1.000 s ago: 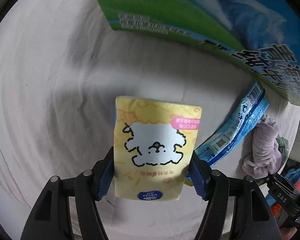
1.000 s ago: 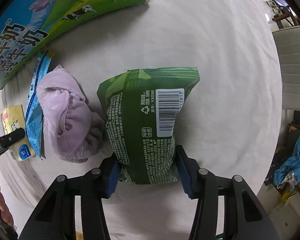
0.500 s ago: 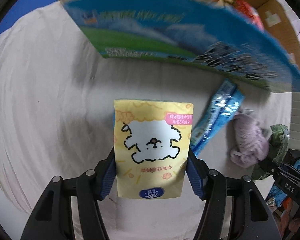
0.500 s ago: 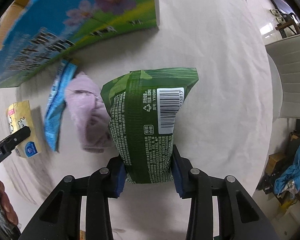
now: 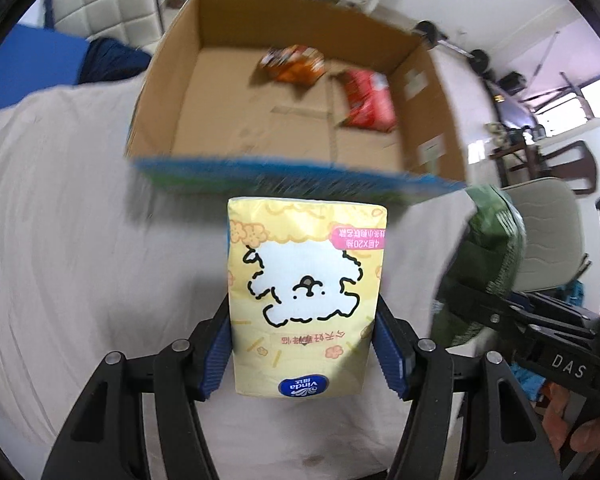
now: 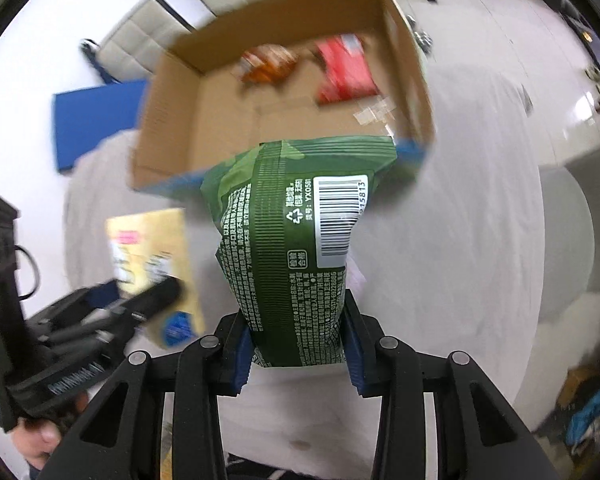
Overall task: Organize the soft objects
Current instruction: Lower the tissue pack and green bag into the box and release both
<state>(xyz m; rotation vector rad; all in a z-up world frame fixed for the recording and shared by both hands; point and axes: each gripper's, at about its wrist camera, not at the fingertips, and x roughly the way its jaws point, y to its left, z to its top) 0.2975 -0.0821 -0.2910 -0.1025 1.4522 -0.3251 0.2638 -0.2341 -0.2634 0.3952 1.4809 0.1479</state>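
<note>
Both tongs are clenched, the left gripper (image 5: 304, 344) on a yellow tissue pack (image 5: 305, 300), the right gripper (image 6: 298, 344) on a green snack bag (image 6: 300, 240), held above the white cloth just short of the open cardboard box (image 5: 228, 120), likely for dropping in beside its 2 packets.

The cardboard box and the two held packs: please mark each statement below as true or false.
1. The left tongs hold a yellow tissue pack with a white dog drawing. True.
2. The right tongs are open and hold nothing. False: they are shut on a green snack bag.
3. The cardboard box already has an orange bag and a red bag inside. True.
4. The green snack bag lies inside the box. False: it is held in the air, in front of the box.
5. A barcode shows on the green snack bag. True.
</note>
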